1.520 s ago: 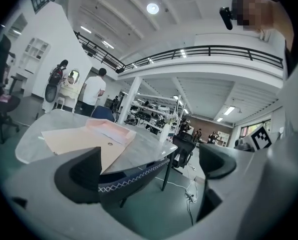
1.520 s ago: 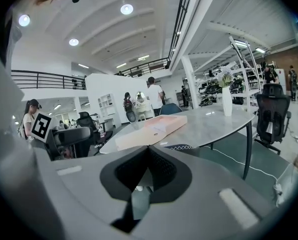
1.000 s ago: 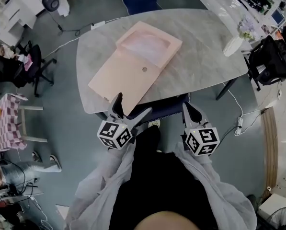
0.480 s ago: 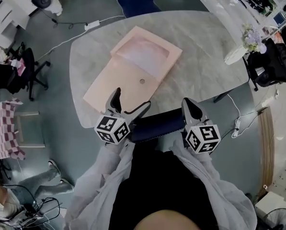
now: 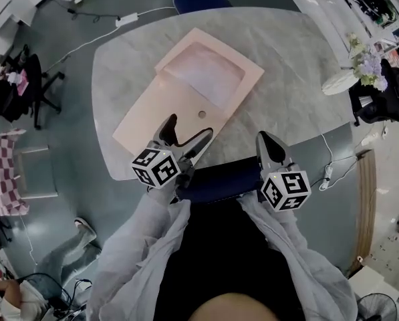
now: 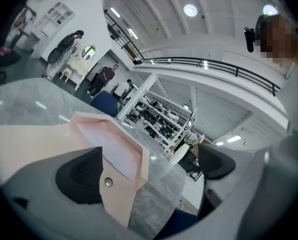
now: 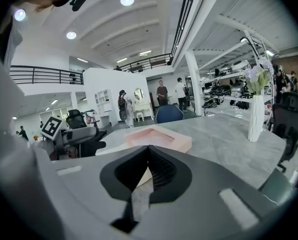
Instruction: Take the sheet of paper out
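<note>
Grey marble table — pink folder, white vase — teal floor.

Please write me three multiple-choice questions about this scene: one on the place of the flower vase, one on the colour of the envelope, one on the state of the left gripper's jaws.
1. Where does the vase stand? A) near the table's right edge B) on a chair C) on the floor
2. What colour is the envelope? A) blue B) pink C) green
3. How do the left hand-held gripper's jaws stand? A) shut on paper B) shut, empty C) apart
Answers: 1 A, head view shows it there; 2 B, plainly pink; 3 C, its view shows a wide gap.
</note>
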Available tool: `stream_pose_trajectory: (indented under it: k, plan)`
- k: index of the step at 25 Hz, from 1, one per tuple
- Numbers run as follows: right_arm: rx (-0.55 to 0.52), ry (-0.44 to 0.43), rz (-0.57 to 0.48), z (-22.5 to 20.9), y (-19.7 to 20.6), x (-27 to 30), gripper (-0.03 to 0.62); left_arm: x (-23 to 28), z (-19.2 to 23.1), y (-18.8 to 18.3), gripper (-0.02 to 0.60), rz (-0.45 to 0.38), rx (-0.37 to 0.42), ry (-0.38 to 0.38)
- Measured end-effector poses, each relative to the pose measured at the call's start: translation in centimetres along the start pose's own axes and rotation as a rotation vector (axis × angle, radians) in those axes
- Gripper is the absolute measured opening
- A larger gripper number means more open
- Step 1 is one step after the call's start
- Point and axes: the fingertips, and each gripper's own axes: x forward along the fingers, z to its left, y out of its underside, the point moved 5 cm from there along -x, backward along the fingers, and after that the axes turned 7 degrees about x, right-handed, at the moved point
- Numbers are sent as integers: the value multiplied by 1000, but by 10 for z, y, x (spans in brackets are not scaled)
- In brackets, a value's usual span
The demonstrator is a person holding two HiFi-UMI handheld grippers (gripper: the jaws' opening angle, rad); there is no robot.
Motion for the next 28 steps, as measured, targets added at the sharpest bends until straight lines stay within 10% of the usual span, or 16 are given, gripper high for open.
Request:
stream_pose_trajectory:
  k: [11, 28]
  plan:
    - [-6, -24, 83, -9, 12, 12, 8, 32, 17, 14, 554, -58, -456, 124]
    - [11, -115, 167, -42, 9, 50, 8, 91, 83, 15, 490, -159, -790, 62]
